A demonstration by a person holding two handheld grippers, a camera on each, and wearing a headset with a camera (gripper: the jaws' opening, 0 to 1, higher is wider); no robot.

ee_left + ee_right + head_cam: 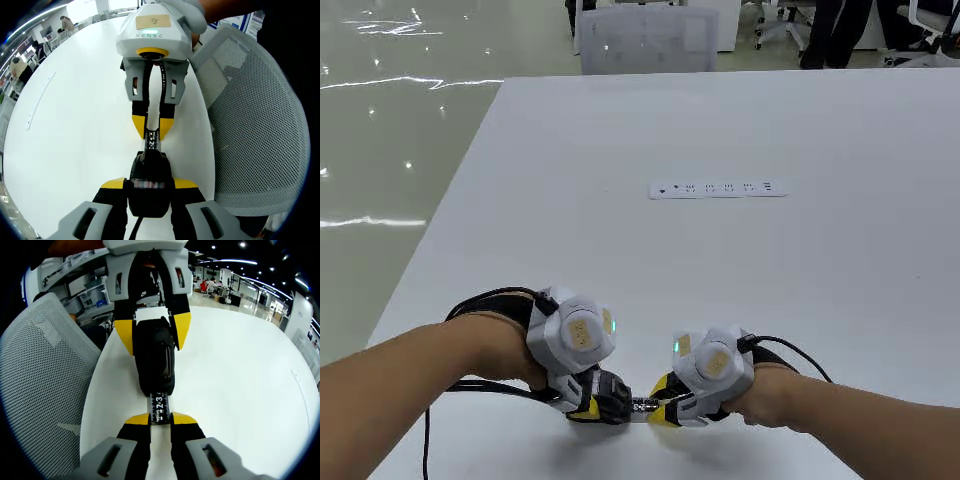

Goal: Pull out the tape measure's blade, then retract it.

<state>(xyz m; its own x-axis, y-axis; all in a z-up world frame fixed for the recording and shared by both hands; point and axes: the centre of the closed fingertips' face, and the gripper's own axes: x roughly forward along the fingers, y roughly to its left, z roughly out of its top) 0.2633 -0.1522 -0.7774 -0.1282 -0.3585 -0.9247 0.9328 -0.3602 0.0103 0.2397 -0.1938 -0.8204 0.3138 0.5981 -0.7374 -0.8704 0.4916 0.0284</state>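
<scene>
Head view: black cable [485, 385] trails off the left wrist along the near left edge of the white surface [720, 280]. A white strip with dark marks [718, 188] lies flat mid-surface, well apart from both claws. A pale chair back [645, 40] stands at the far edge. Nothing sits between the claws and the strip.

A grey mesh chair [255, 130] is close beside the surface's near edge, seen in both gripper views.

Left claw [150, 184]: jaws partly closed and clamped on the black tape measure [156, 355], yellow tips pressed against both sides of the case. The case is at the near edge of the surface; whether it touches the surface can't be told.

A short length of blade [159, 402] is out, black with white numerals, running straight from the case toward the right.

Right claw [160, 418]: jaws nearly together, yellow tips pinched on the blade just beside the case mouth. The two claws face each other tip to tip, very near, with a short stretch of blade between.
</scene>
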